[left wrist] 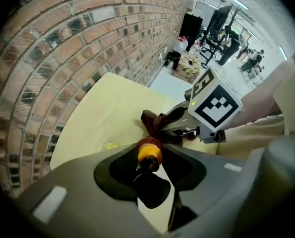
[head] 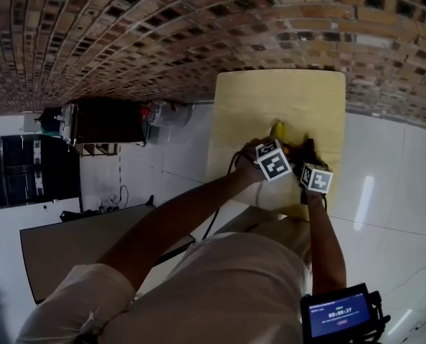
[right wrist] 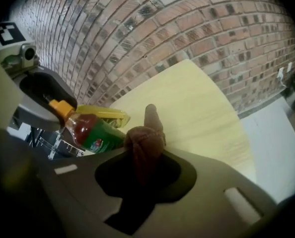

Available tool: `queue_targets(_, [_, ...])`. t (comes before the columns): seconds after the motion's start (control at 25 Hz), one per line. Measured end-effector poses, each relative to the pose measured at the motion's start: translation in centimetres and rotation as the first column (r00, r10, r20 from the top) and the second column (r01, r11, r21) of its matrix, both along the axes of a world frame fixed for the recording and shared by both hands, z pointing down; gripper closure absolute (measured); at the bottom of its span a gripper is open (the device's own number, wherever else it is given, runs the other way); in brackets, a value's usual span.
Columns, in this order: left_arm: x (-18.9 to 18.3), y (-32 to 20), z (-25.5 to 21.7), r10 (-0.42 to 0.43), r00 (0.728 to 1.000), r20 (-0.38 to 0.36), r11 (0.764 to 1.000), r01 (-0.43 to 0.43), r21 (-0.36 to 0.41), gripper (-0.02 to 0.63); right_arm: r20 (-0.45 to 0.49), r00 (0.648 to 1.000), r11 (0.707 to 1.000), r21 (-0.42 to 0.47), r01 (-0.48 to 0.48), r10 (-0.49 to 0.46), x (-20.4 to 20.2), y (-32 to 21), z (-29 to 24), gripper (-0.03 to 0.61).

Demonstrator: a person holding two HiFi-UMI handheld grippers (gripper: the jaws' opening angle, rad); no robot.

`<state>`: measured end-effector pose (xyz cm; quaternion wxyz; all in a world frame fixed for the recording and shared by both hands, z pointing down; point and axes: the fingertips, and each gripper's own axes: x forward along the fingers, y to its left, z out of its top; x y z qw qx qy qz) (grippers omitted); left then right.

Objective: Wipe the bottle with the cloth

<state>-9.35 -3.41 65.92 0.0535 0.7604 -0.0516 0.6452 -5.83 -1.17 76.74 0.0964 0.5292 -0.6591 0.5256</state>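
Note:
The bottle (right wrist: 90, 133) has a yellow-orange cap, reddish liquid and a green label. My left gripper (left wrist: 150, 155) points straight down, shut on its neck, so the left gripper view shows only the cap (left wrist: 149, 152) from above. A brown cloth (right wrist: 143, 143) is bunched between the jaws of my right gripper (right wrist: 142, 157), which is shut on it. The cloth sits just right of the bottle's label, close to it; contact cannot be told. In the left gripper view the cloth (left wrist: 155, 121) hangs from the right gripper beyond the cap. In the head view both grippers (head: 272, 160) (head: 316, 178) meet over the table's near edge.
The pale wooden table (head: 285, 99) stands against a brick wall (head: 163, 34). A yellow object (right wrist: 105, 114) lies on the table behind the bottle. A dark cabinet (head: 105, 120) stands to the left on the white floor. A small screen (head: 336, 312) sits at the person's waist.

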Motion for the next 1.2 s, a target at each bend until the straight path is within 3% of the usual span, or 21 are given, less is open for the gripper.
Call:
queue_targets(0.2, [-0.6, 0.1, 0.1, -0.107, 0.994, -0.002, 0.994, 0.107, -0.020, 0.445, 0.061, 0.993, 0.983, 0.160, 0.094, -0.104, -2.3, 2.5, -5.4, 0.511])
queue_targets(0.36, [-0.1, -0.3, -0.1, -0.167, 0.986, 0.010, 0.986, 0.167, -0.021, 0.445, 0.071, 0.974, 0.934, 0.306, 0.184, -0.215, -5.7, 3.1, -10.7, 0.511])
queue_targets(0.44, [0.1, -0.5, -0.2, -0.192, 0.981, 0.010, 0.981, 0.192, -0.015, 0.445, 0.069, 0.966, 0.918, 0.335, 0.214, -0.250, -7.5, 2.9, -10.8, 0.512])
queue_targets(0.6, [0.1, -0.3, 0.1, -0.215, 0.976, 0.045, 0.976, 0.216, -0.023, 0.446, 0.093, 0.975, 0.944, 0.284, 0.171, -0.204, -8.4, 1.6, -9.5, 0.511])
queue_targets(0.84, [-0.2, -0.4, 0.3, -0.214, 0.973, 0.084, 0.975, 0.218, -0.038, 0.447, 0.083, 0.972, 0.954, 0.228, 0.195, -0.219, -10.4, 0.7, -6.9, 0.512])
queue_targets(1.04, [-0.1, -0.4, 0.3, -0.219, 0.973, 0.078, 0.974, 0.222, -0.031, 0.447, 0.160, 0.969, 0.982, 0.037, 0.185, -0.188, -10.8, 0.4, -3.1, 0.511])
queue_targets(1.2, [-0.1, -0.5, 0.6, -0.239, 0.970, 0.050, 0.970, 0.240, -0.020, 0.446, 0.294, 0.952, 0.977, -0.166, 0.133, -0.079, -9.6, 2.2, 0.6, 0.512])
